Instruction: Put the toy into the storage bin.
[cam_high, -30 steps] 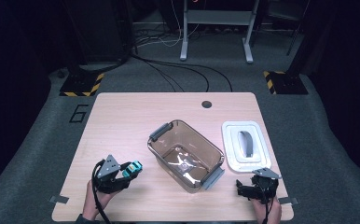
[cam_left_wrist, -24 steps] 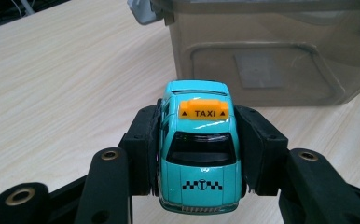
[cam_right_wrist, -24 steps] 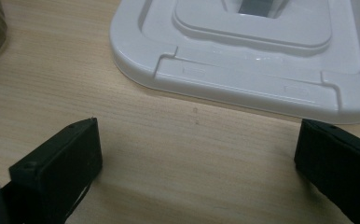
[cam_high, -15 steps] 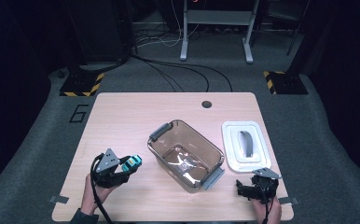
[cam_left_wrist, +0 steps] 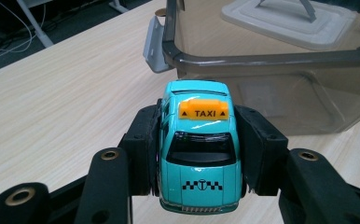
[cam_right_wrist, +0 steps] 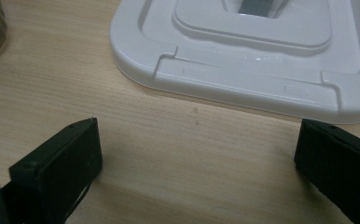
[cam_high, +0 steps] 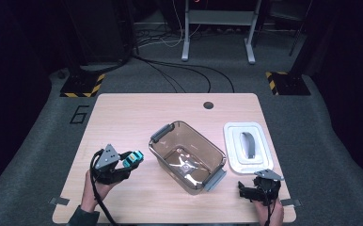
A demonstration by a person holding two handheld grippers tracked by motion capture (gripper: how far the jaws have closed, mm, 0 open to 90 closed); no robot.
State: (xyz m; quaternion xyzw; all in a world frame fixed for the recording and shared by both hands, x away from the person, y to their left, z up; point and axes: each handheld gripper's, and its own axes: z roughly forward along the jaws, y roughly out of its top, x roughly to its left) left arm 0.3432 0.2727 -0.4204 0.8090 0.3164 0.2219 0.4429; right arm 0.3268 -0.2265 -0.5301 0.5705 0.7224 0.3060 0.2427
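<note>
Left gripper [cam_high: 123, 165], high view: jaws clamped on the teal toy taxi [cam_high: 132, 158], held over the table [cam_high: 123, 117] near its left front corner, nose toward the smoky clear bin [cam_high: 187, 155] at table centre; against the two earlier high-view pictures the gripper and taxi sit slightly higher, so the car is judged lifted off the wood and ready to be carried across. Right gripper [cam_high: 255, 190], same view: parked at the right front corner, unmoved from the earlier pictures, just in front of the white lid [cam_high: 248, 146] that lies flat along the right edge. Bare wood separates taxi and bin; the bin's near grey handle [cam_high: 162, 133] is the only thing that juts toward the path. Left gripper view: both black pads press the taxi's doors, orange TAXI sign [cam_left_wrist: 203, 111] upward; the bin wall [cam_left_wrist: 280, 88] rises just ahead, its rim above the car's roof line, so a further lift is judged needed to clear it. Right gripper view: jaws stand wide with nothing between them, low over the wood, the lid's front edge [cam_right_wrist: 243, 88] just beyond the fingertips [cam_right_wrist: 61, 158].
</note>
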